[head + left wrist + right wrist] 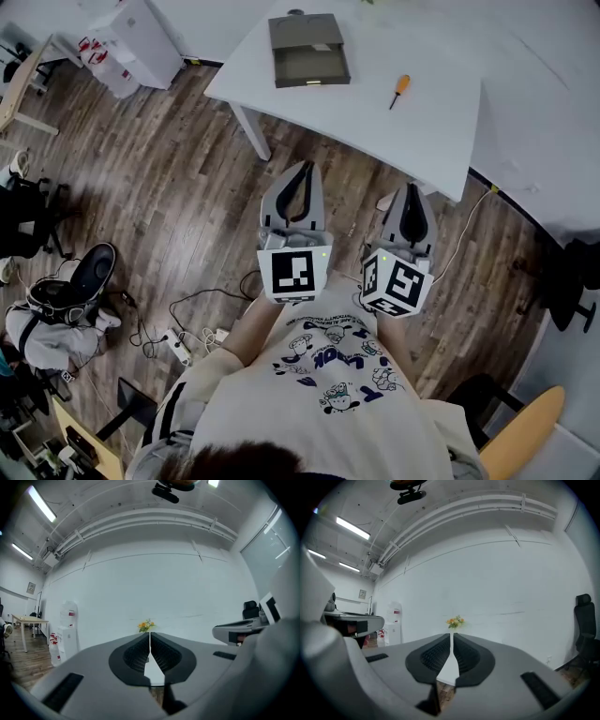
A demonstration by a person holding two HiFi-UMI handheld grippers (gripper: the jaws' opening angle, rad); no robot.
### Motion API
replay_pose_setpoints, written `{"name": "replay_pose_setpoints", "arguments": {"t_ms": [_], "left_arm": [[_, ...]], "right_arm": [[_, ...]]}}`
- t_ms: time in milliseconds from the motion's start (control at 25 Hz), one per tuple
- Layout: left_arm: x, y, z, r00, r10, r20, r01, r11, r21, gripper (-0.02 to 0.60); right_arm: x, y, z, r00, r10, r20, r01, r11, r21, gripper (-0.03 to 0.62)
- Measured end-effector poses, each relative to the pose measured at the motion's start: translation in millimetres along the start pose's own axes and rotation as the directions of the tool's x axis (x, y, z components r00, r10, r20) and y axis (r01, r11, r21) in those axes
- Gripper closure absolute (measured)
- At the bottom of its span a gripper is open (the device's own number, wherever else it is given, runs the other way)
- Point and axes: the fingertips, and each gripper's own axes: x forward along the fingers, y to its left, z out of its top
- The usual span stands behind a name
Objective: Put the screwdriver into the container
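Observation:
In the head view a screwdriver (399, 91) with an orange handle lies on the white table (441, 122), right of an open grey-brown container (308, 51) near the table's far left. Both grippers are held side by side in front of the person's chest, short of the table's near edge and above the wooden floor. My left gripper (306, 167) is shut with nothing in it, and its jaws meet in the left gripper view (150, 633). My right gripper (412, 187) is shut and empty too, pads together in the right gripper view (452, 635). Neither gripper view shows the screwdriver or the container.
A white cabinet (141, 42) stands at the far left. A bag and black chair (70, 300) and loose cables (187, 342) lie on the floor to the left. A wooden chair (525, 427) is at the lower right. A small bunch of flowers (146, 625) shows ahead against the white wall.

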Motion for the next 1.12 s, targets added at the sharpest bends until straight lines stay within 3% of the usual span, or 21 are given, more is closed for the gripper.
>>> {"name": "replay_pose_setpoints", "arguments": {"t_ms": [440,840,1120], "left_arm": [[30,15,-14,1.0,0.019,-0.021,-0.019,1.0,-0.013,0.561],[119,33,-22,0.999,-0.035,-0.033,0.034,0.999,-0.022,0.561],[183,56,-25,0.997,-0.051,-0.053,0.05,0.998,-0.023,0.561]], "right_arm": [[37,0,-15,0.999,-0.004,-0.032,0.005,1.0,0.03,0.554],[125,-4,-20,0.998,-0.031,-0.063,0.033,0.999,0.024,0.554],[190,-8,-21,0.994,-0.061,-0.092,0.069,0.995,0.079,0.554]]}}
